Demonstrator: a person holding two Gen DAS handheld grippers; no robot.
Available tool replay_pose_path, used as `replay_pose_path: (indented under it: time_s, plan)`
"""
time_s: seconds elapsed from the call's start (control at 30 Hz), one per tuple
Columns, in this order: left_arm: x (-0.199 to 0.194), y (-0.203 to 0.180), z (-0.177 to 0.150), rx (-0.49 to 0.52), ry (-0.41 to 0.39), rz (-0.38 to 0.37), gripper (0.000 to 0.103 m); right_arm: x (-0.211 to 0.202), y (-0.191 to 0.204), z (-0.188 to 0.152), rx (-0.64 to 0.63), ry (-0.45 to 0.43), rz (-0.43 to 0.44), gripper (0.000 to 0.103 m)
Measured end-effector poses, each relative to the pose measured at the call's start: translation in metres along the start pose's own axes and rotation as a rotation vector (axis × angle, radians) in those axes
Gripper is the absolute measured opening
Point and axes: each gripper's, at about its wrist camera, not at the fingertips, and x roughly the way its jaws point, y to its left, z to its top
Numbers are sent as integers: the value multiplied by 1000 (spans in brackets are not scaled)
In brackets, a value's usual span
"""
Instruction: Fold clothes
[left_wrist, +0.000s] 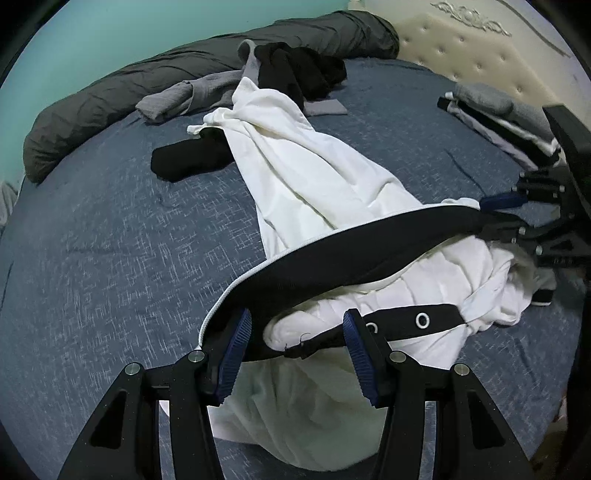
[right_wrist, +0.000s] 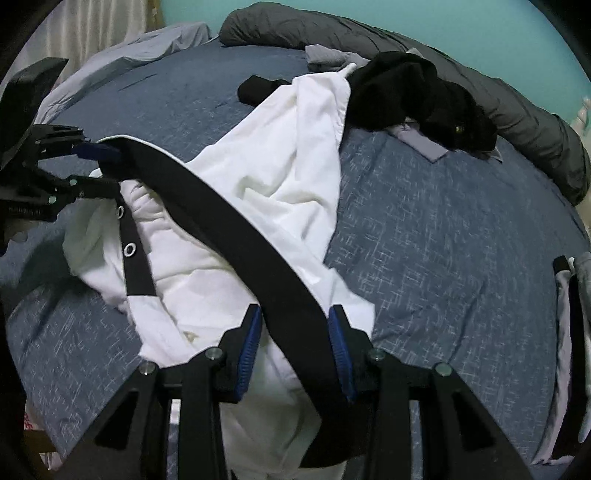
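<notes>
White garment (left_wrist: 317, 184) with wide black band (left_wrist: 369, 243) lies across middle of bed (left_wrist: 110, 240), blue cover; its far end runs under a black clothes heap (left_wrist: 295, 70) near the rolled dark grey duvet (left_wrist: 147, 85) at the far edge. Band is stretched taut between both grippers, off the bunched white fabric below. Left gripper (left_wrist: 295, 347): band's end with white piping runs to the left pad, and a narrower black strip with white eyelets (left_wrist: 421, 319) sits at the right pad; jaws stand partly apart with bunched fabric between them, and whether the pads pinch it cannot be told. Right gripper (right_wrist: 295, 347): band passes between blue pads (right_wrist: 249, 350), both pads against it, jaws clamped on band. In the left wrist view right gripper's tips sit on band's other end at right. Loose black piece (left_wrist: 192, 158) lies beside white garment. Grey garment (left_wrist: 192, 92) spread near duvet. Folded stack (left_wrist: 498, 118), grey on top with black and white below, near cream tufted headboard (left_wrist: 480, 48). Teal wall (right_wrist: 369, 14) behind
</notes>
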Motion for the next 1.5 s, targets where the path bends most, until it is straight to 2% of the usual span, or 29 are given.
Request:
replay_pose_path:
  time_s: [0.1, 0.17, 0.37, 0.47, 0.53, 0.57, 0.6, 0.63, 0.67, 0.7, 0.8, 0.93, 1.07, 1.1, 1.17, 1.33, 1.5]
  plan:
    - [4, 5, 4, -10, -2, -9, 56, 2, -5, 1, 2, 6, 14, 33]
    - [7, 7, 7, -10, 1, -18, 56, 5, -8, 3, 6, 12, 40, 22]
    - [20, 15, 10, -3, 33, -50, 56, 9, -15, 7, 17, 24, 92, 7]
    - [26, 19, 8, -3, 51, -79, 53, 9, -22, 8, 42, 23, 110, 3]
    - [31, 21, 7, -3, 63, -99, 48, 8, -27, 8, 68, 19, 124, 3]
    - [32, 22, 6, -4, 68, -109, 40, 8, -30, 7, 83, 16, 129, 3]
    - [31, 24, 5, -6, 71, -120, 28, 7, -33, 7, 100, 14, 133, 2]
    - [31, 25, 4, -8, 75, -131, 23, 5, -37, 7, 119, 8, 134, 2]
    - [29, 26, 3, -11, 76, -140, 11, 4, -41, 7, 138, 1, 136, 2]
    - [25, 28, 3, -16, 68, -150, 7, 1, -45, 8, 160, -9, 139, 2]
    - [10, 36, -1, -39, 37, -191, 7, -8, -59, 11, 223, -41, 149, 2]
    - [-11, 42, -6, -73, 0, -263, 9, -14, -72, 10, 264, -45, 165, 2]
    - [-21, 33, -7, -49, -15, -207, 16, -14, -61, 7, 219, -16, 168, 2]
    - [-23, 29, -7, -43, -24, -191, 31, -14, -59, 6, 214, -14, 170, 2]
    - [-27, 24, -7, -30, -36, -170, 51, -14, -56, 4, 209, -7, 171, 2]
    - [-20, 10, 3, 29, -34, -142, 51, -13, -57, 0, 215, -3, 173, 2]
    - [-3, 3, 20, 36, -28, -139, 52, -16, -56, 0, 205, -7, 178, 2]
